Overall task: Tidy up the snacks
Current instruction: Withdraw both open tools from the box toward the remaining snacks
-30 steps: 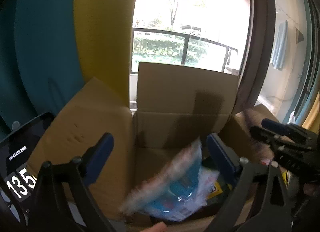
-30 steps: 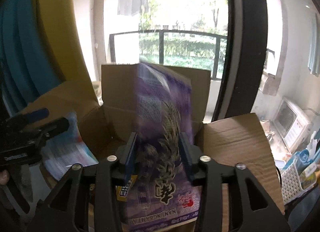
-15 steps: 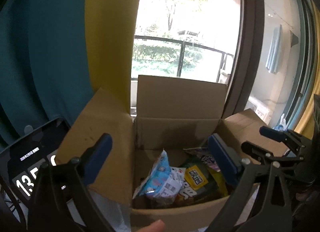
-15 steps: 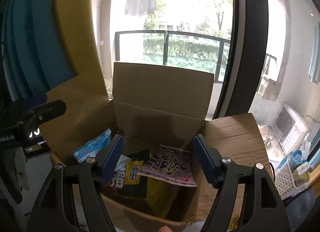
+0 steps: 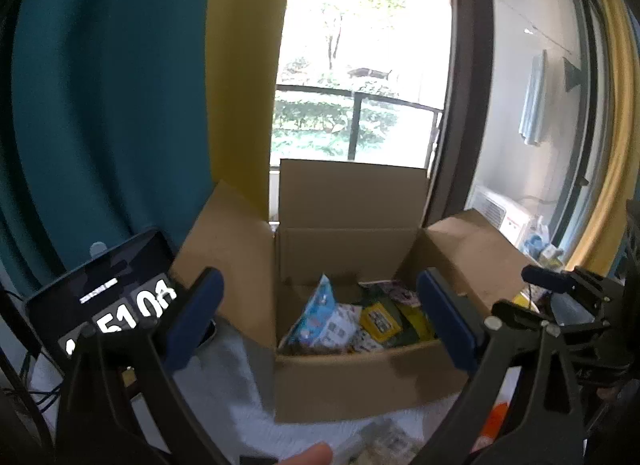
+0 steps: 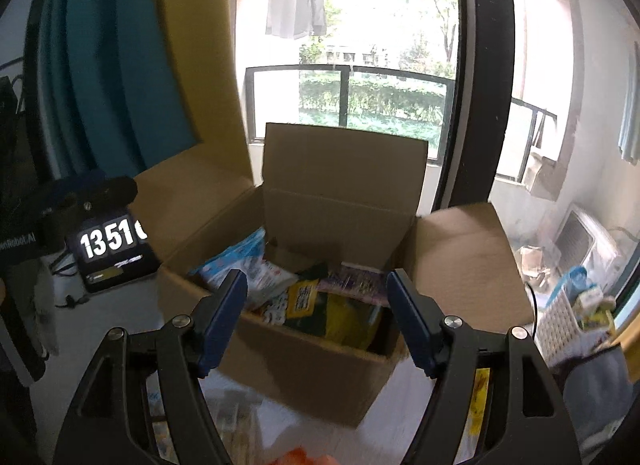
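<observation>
Several snack packets lie inside the open cardboard box [image 6: 312,365]: a light-blue bag [image 5: 316,315] at its left wall, a yellow-labelled green packet [image 6: 306,299] mid-box, a purple packet [image 6: 356,285] toward the back. Left hand-held gripper [image 5: 320,321] and right hand-held gripper [image 6: 316,321] both stand wide, nothing between the pads (right one has just been opening). Clock display [image 6: 110,243] sits left of the box; teal curtain [image 5: 100,105] behind.
</observation>
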Demonstrator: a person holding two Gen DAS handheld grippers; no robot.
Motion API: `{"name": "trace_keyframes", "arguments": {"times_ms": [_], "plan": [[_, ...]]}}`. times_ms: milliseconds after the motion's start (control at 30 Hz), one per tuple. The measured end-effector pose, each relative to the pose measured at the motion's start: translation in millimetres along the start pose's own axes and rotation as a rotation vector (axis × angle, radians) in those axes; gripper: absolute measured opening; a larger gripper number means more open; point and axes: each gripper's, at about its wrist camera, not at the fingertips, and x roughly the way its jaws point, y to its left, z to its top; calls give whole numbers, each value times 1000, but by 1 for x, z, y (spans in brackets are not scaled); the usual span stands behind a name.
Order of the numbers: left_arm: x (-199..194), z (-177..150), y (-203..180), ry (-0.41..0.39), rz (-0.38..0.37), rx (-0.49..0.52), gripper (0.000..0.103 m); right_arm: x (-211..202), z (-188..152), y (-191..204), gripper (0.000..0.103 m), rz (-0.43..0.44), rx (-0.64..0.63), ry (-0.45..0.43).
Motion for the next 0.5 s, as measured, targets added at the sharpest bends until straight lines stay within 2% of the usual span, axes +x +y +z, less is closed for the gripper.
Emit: {"name": "trace_keyframes", "arguments": {"times_ms": [233, 500], "plan": [[-43, -19, -7, -23, -15, 34, 98, -39, -30, 12, 75, 2, -12, 3], [-79, -51, -10, 0, -32, 45, 99, -81, -66, 26, 75, 0, -14, 14]]}}
